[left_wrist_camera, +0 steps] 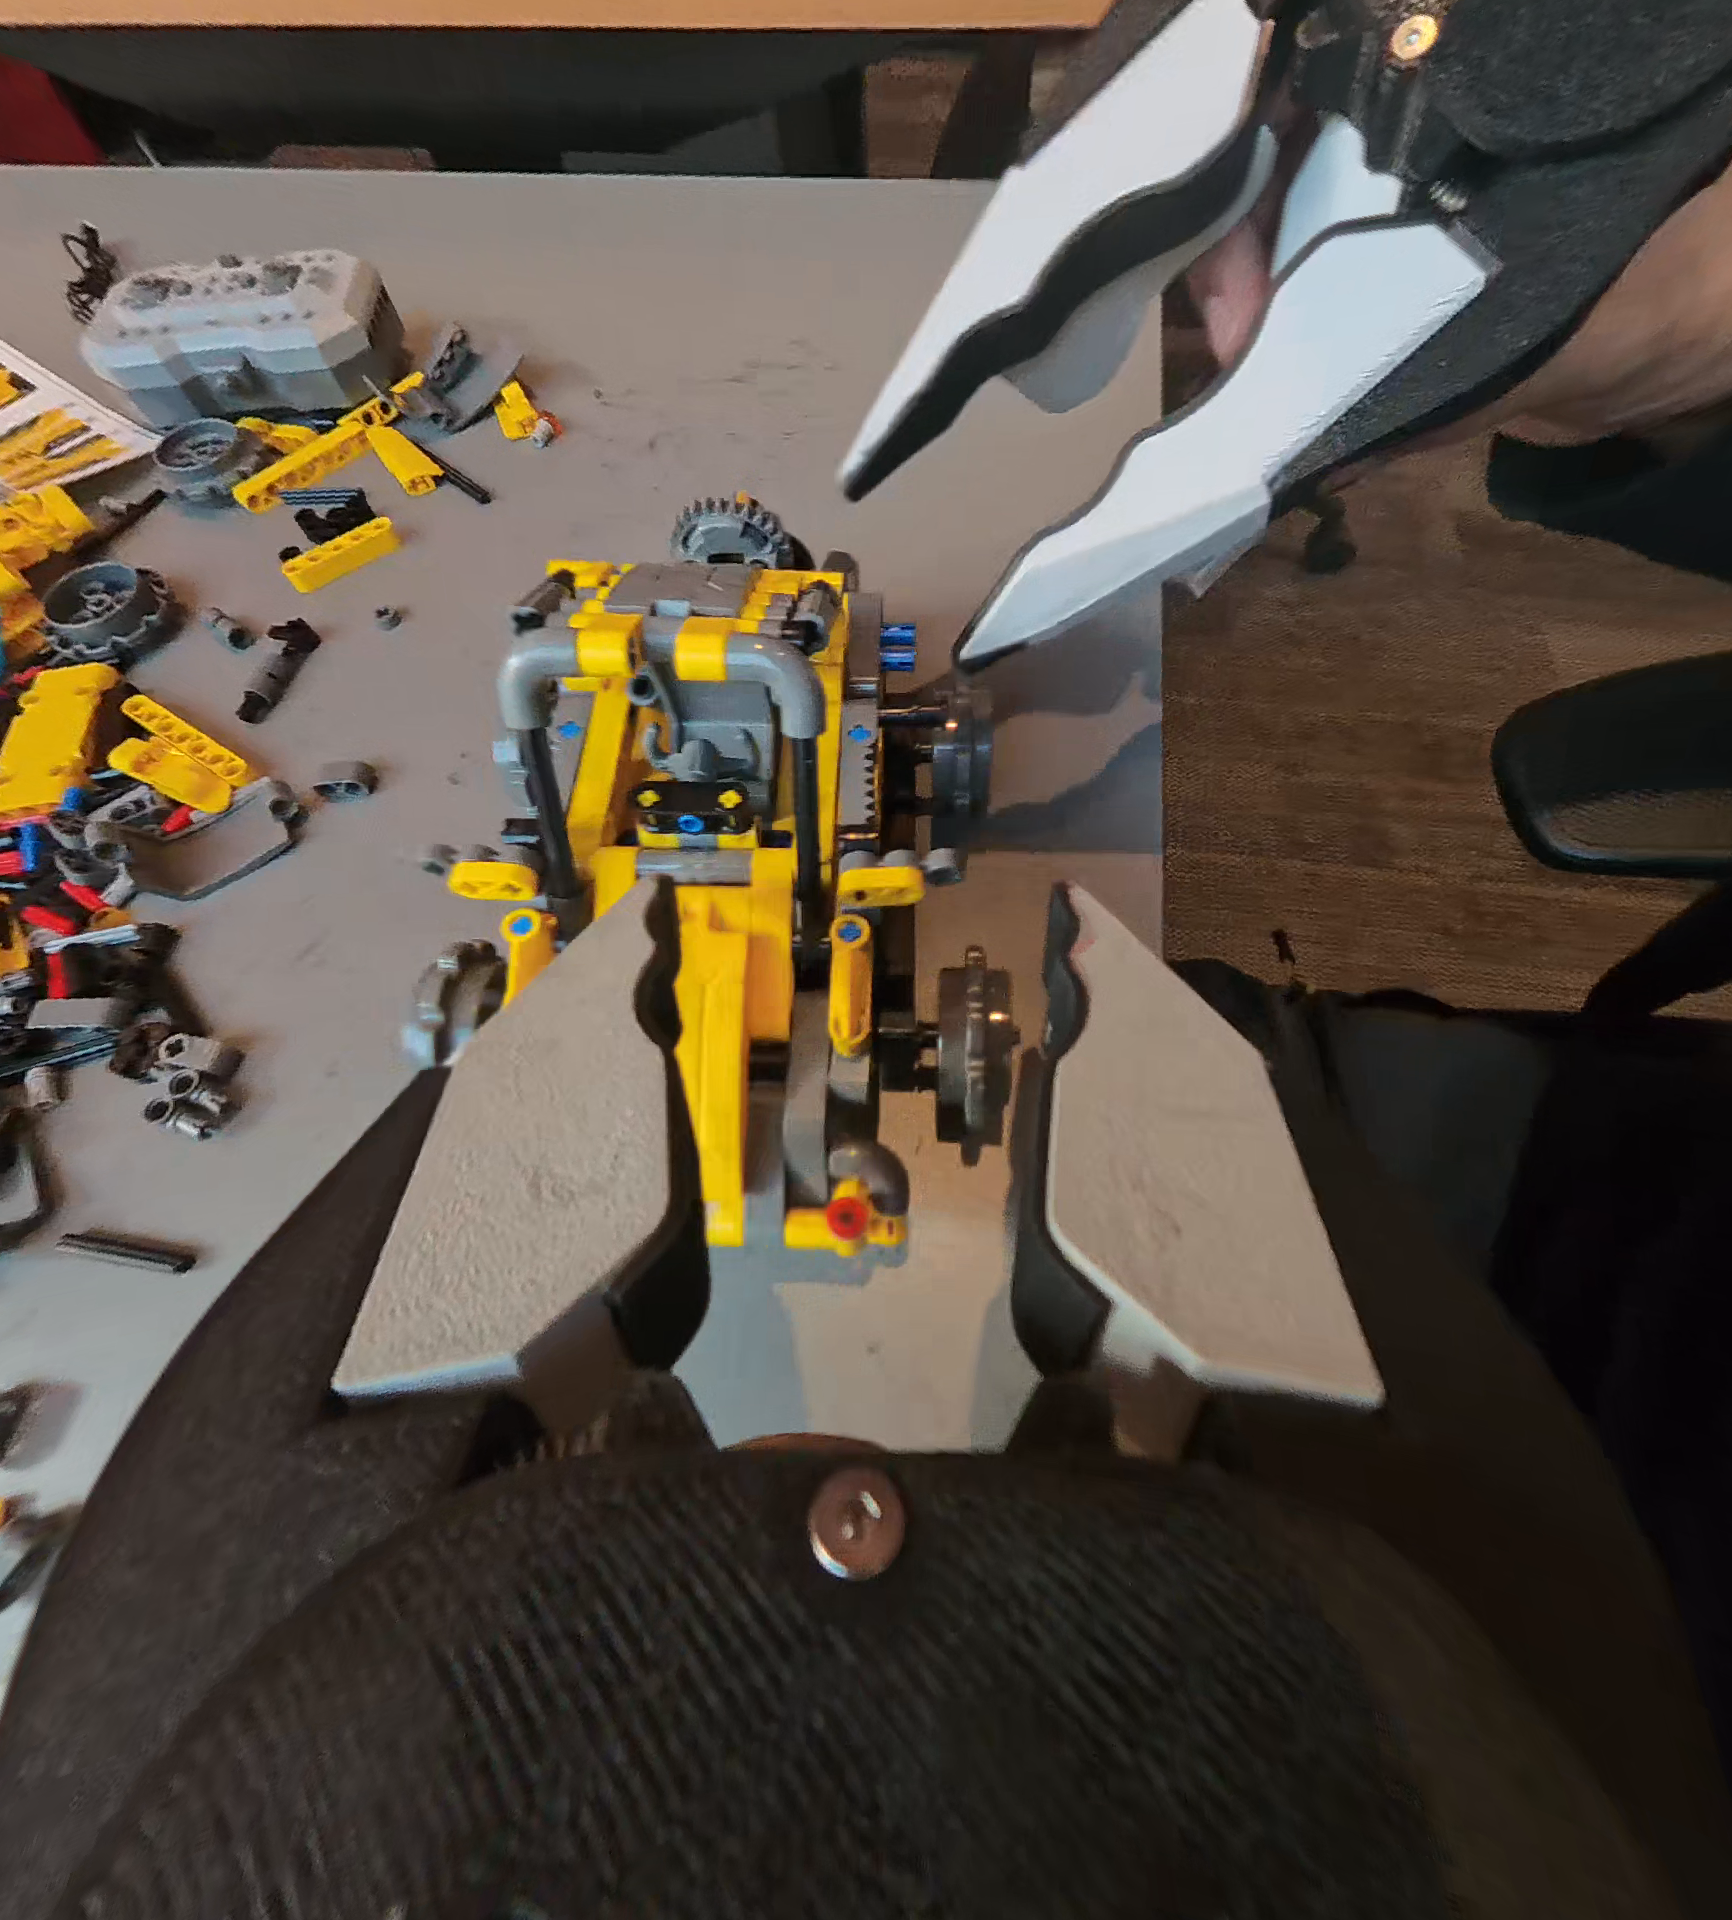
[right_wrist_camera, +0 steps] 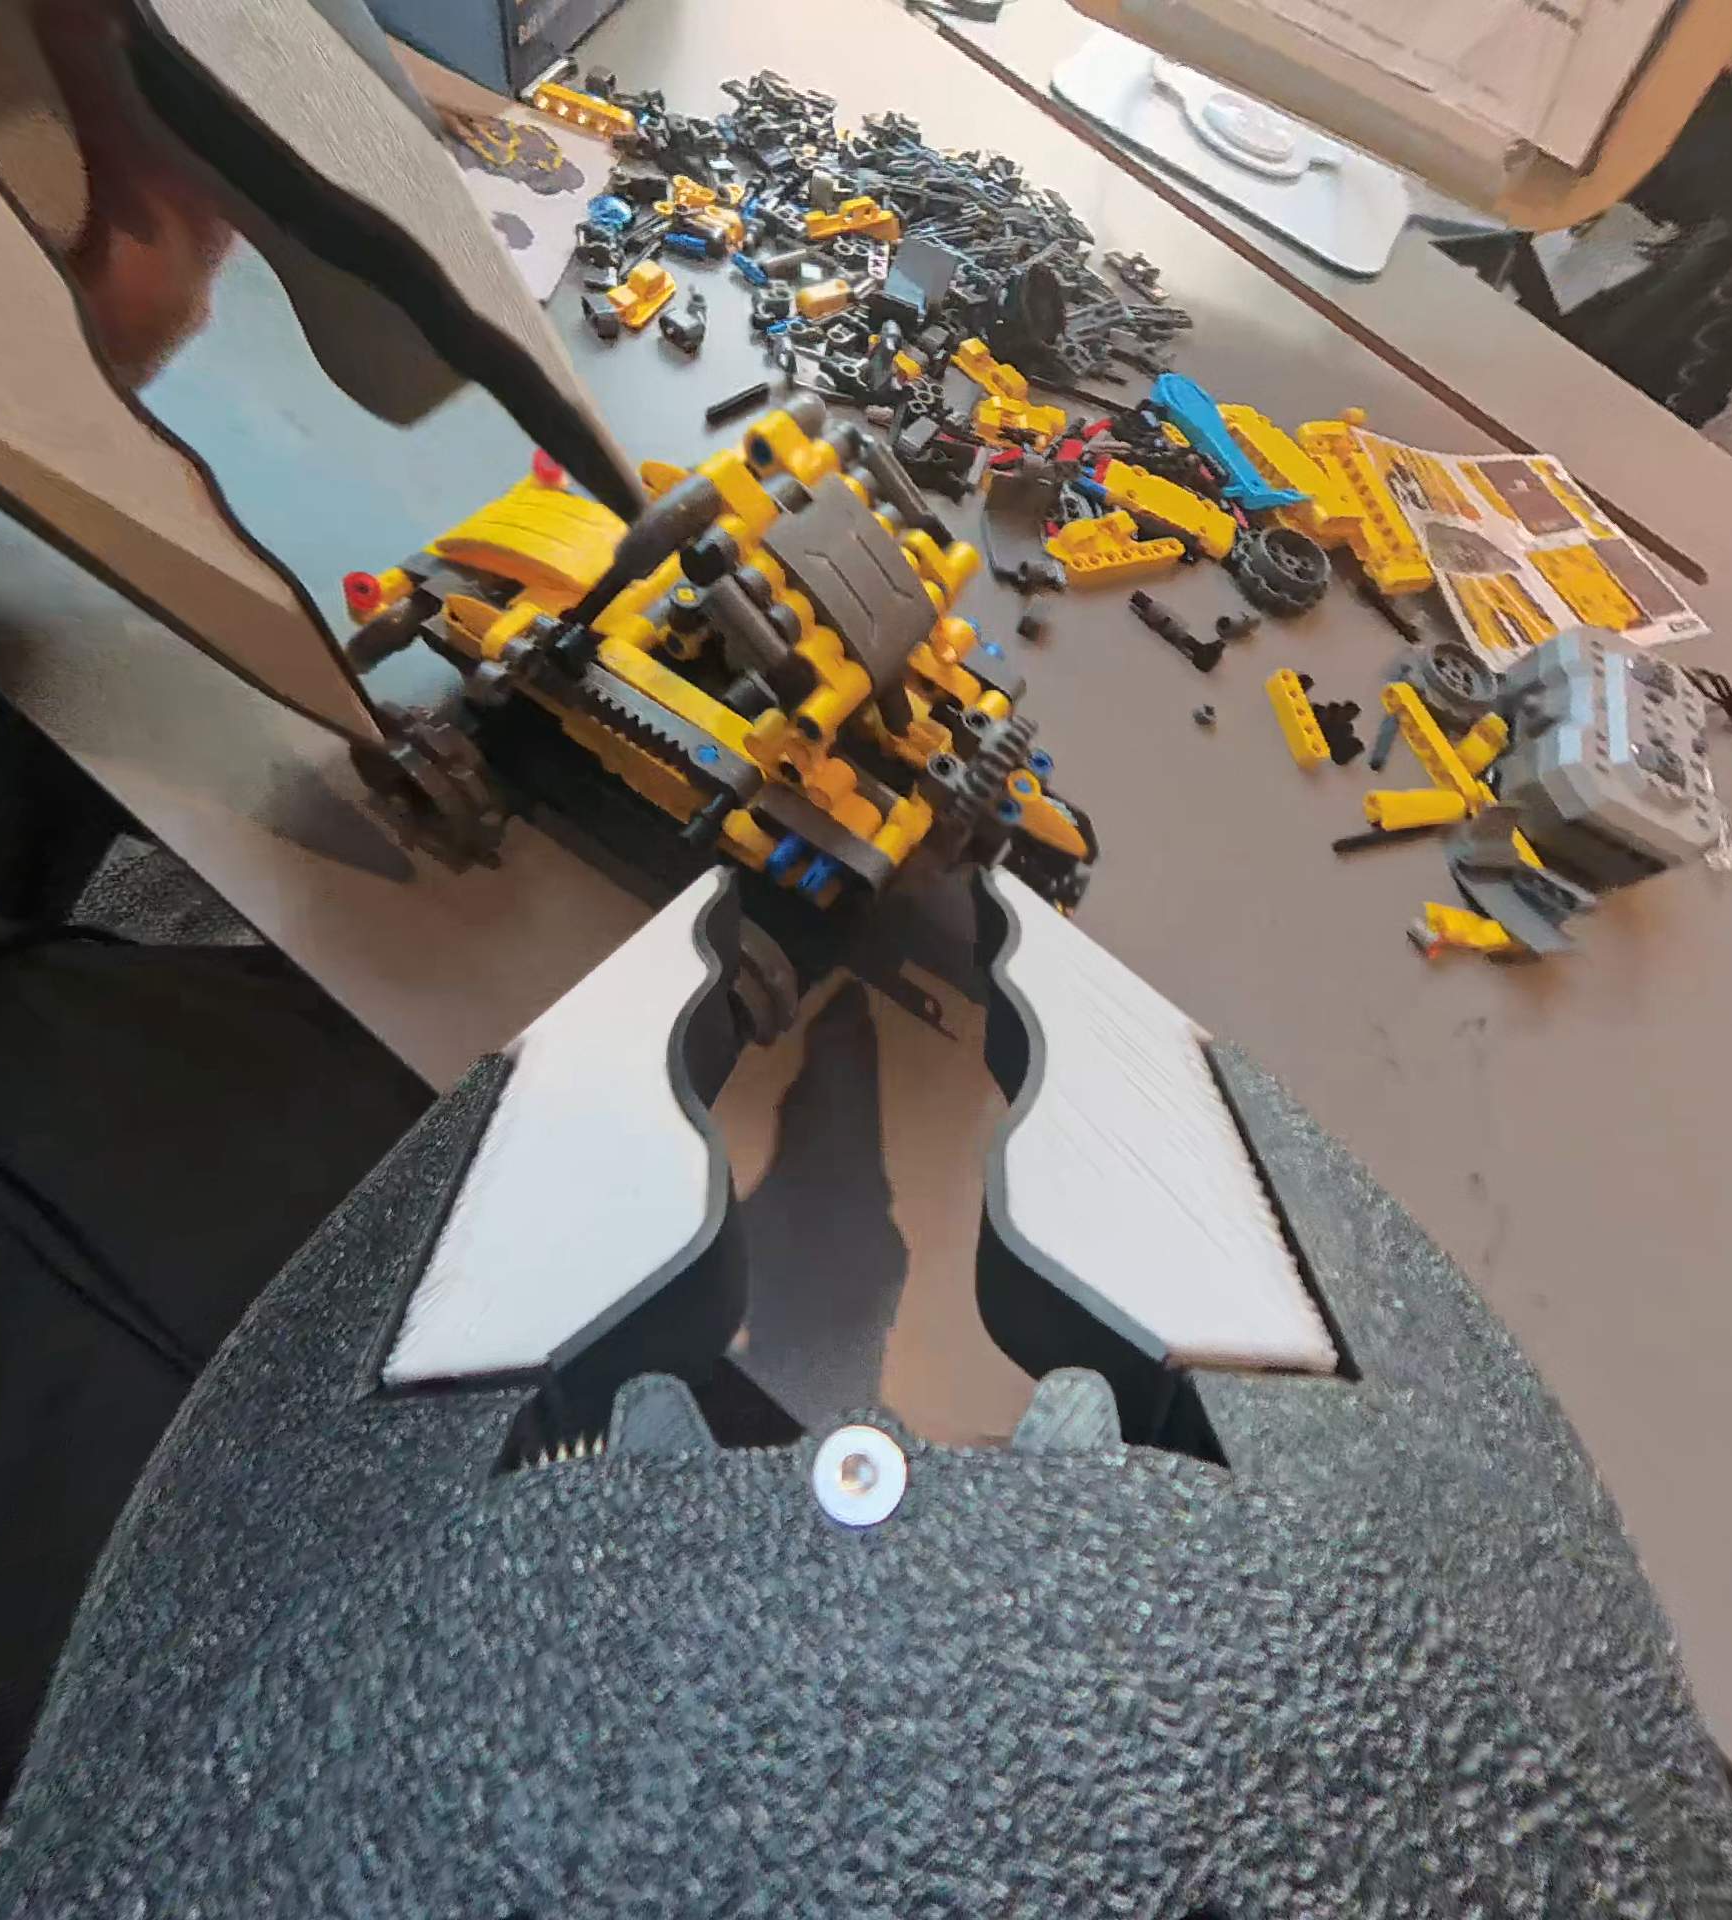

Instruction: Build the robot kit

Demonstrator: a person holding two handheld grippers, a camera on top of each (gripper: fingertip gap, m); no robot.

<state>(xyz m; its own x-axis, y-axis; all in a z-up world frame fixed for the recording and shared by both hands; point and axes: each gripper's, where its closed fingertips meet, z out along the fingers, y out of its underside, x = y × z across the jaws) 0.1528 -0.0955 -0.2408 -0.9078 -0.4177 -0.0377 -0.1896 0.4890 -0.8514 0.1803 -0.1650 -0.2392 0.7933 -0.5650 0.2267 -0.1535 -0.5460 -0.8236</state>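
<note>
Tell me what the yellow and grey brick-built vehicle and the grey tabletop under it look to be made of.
Yellow and grey brick-built vehicle: looks like moulded hard plastic, smooth and slightly glossy, with crisp pin holes and gear teeth. Grey tabletop: probably matte laminate, flat and even, with dark scuff marks; what lies beneath the surface cannot be told.

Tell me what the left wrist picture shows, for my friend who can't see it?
An open left gripper straddles a half-built yellow and grey toy brick vehicle on a grey table. The open right gripper reaches in from upper right; loose brick parts lie to the left.
</note>
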